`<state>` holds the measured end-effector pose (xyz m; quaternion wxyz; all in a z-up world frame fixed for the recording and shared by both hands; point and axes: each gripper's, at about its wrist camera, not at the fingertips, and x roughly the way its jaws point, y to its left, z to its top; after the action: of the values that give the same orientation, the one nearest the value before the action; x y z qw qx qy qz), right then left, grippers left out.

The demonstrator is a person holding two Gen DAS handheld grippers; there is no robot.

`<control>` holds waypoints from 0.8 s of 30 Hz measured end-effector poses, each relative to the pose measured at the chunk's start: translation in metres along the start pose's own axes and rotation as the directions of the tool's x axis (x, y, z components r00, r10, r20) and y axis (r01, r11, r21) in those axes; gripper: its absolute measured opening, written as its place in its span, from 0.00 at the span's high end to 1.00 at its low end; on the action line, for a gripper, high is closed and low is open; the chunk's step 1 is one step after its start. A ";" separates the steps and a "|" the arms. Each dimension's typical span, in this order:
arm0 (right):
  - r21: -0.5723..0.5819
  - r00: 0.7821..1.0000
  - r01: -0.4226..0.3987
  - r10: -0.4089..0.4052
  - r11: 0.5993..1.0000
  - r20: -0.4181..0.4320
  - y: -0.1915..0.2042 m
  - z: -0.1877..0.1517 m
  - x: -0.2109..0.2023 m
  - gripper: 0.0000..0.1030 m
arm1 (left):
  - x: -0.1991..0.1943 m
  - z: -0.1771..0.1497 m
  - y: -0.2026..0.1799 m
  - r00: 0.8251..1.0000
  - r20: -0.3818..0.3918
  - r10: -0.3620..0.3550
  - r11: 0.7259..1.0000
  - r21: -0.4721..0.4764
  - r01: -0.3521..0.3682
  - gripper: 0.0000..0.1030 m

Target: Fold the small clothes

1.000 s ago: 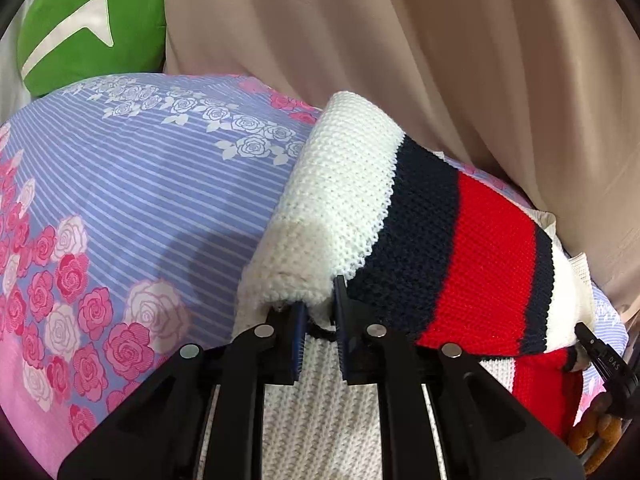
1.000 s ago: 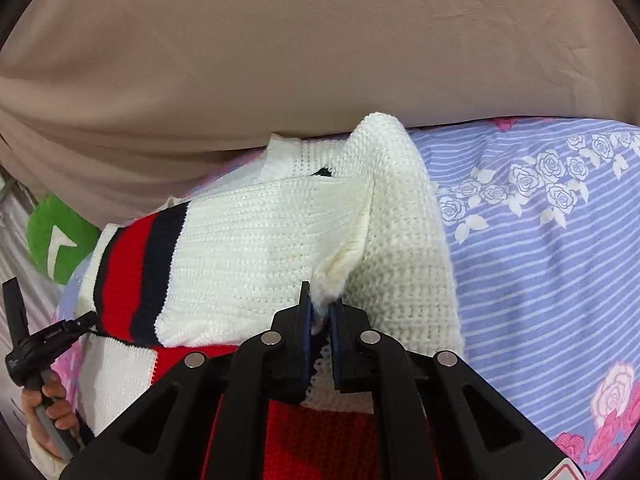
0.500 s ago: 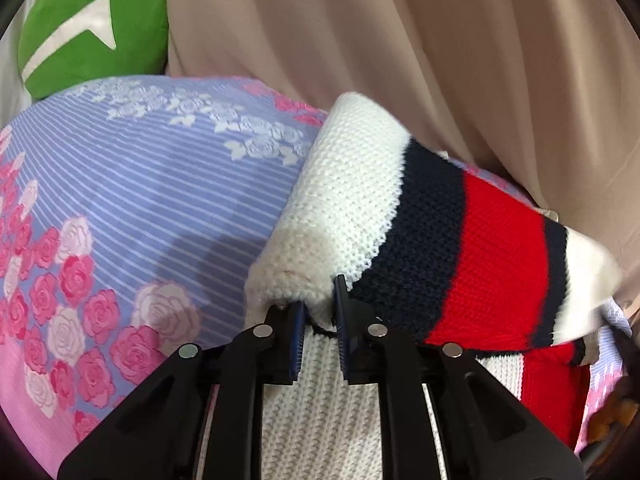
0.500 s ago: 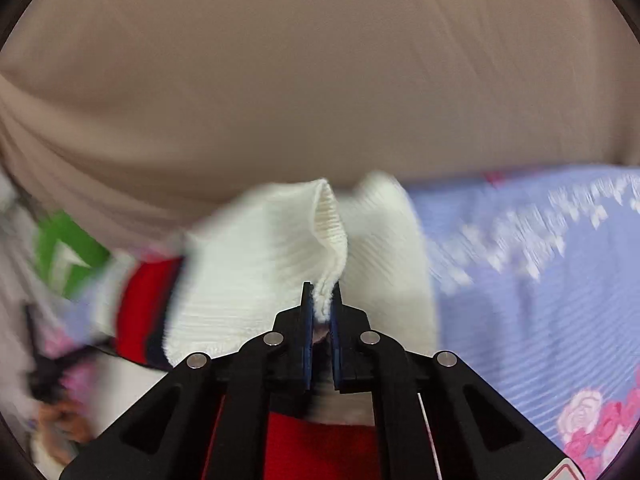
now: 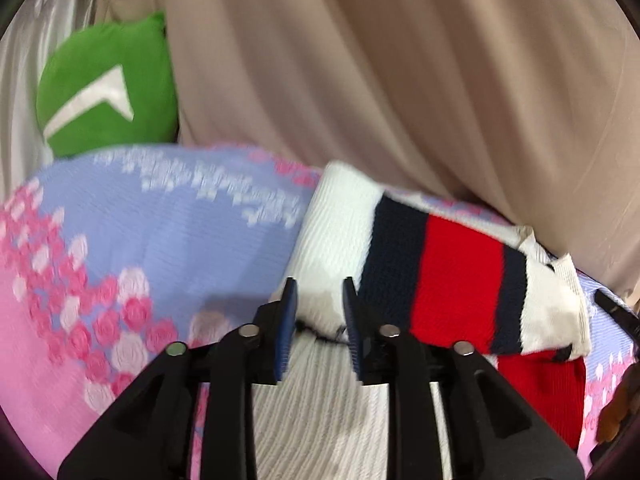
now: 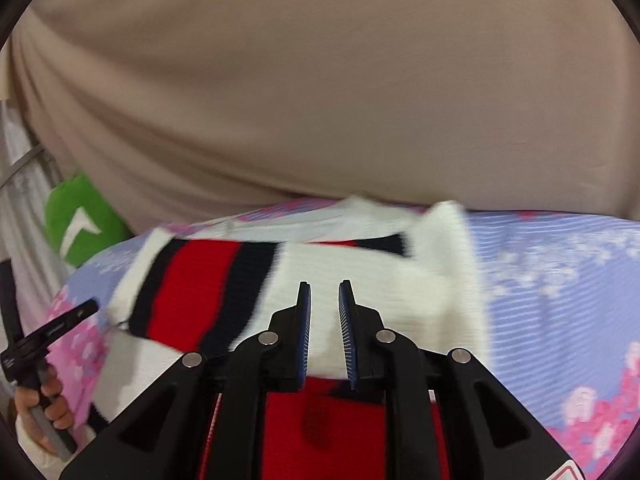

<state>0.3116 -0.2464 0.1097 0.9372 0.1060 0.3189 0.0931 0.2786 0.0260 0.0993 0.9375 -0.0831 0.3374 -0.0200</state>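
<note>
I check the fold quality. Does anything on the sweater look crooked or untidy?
Slightly. The folded sleeve lies slanted across the sweater, its cuff reaching the far edge. Nothing looks damaged.

**Bedding and backdrop around the work area**

A bedsheet point(image 5: 168, 232) in lavender stripes, printed with pink and white roses, covers the surface. A beige curtain point(image 5: 380, 80) hangs in folds behind it, filling the upper view. A green cushion point(image 5: 104, 88) with a white arrow-shaped mark sits at the far left corner, beside the curtain.
</note>
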 end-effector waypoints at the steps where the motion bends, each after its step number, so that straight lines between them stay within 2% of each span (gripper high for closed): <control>1: -0.023 1.000 -0.021 0.020 1.000 -0.014 0.013 0.000 0.012 0.84 | 0.005 0.006 -0.006 1.000 0.001 -0.001 1.000 0.007 0.001 0.72; 4: -0.081 0.995 -0.071 0.064 0.994 -0.080 0.047 0.000 0.052 0.84 | 0.035 0.015 -0.026 0.997 -0.070 0.011 1.000 0.014 -0.010 0.69; 6: -0.118 0.992 -0.056 0.042 0.991 -0.119 0.058 0.002 0.081 0.84 | 0.064 0.018 -0.024 0.993 -0.116 0.033 0.999 0.020 -0.031 0.69; 8: -0.153 0.989 0.063 -0.082 0.986 -0.123 0.051 0.007 0.110 0.94 | 0.085 0.015 -0.027 0.987 -0.131 0.089 0.995 0.045 -0.084 0.67; 9: -0.135 0.988 0.070 -0.088 0.988 -0.129 0.040 0.011 0.122 0.99 | 0.090 0.014 -0.026 0.988 -0.120 0.097 0.995 0.049 -0.091 0.67; 11: -0.033 0.992 0.040 -0.043 0.999 -0.115 0.015 0.023 0.127 1.00 | 0.090 0.015 -0.028 0.990 -0.096 0.105 0.993 0.057 -0.100 0.67; 13: 0.027 0.992 0.093 -0.090 0.995 -0.084 0.004 0.032 0.114 1.00 | 0.090 0.017 -0.027 0.989 -0.103 0.103 0.994 0.040 -0.099 0.67; 15: 0.044 0.994 0.103 -0.101 0.994 -0.048 -0.004 0.030 0.089 1.00 | 0.086 0.020 -0.022 0.991 -0.103 0.087 0.996 0.020 -0.085 0.67; 18: 0.015 0.992 0.120 -0.120 0.993 -0.036 -0.023 0.007 0.045 0.94 | 0.067 0.017 -0.010 0.995 -0.086 0.057 0.998 0.018 -0.056 0.67; 20: -0.028 0.986 0.157 -0.158 0.987 -0.053 -0.041 -0.022 0.014 0.94 | 0.050 0.009 -0.005 0.995 -0.086 0.056 0.998 0.042 -0.052 0.68; 23: -0.001 0.979 0.194 -0.193 0.981 -0.069 -0.069 -0.054 -0.021 0.81 | 0.033 -0.005 0.008 0.994 -0.105 0.042 0.998 0.047 -0.038 0.64; 24: 0.023 0.981 0.186 -0.184 0.982 -0.063 -0.078 -0.061 -0.031 0.74 | 0.028 -0.010 0.013 0.993 -0.112 0.030 0.999 0.037 -0.026 0.58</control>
<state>0.2580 -0.3201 0.0602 0.9301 0.0867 0.3570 0.0041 0.2935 0.0347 0.0719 0.9185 -0.0603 0.3904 -0.0176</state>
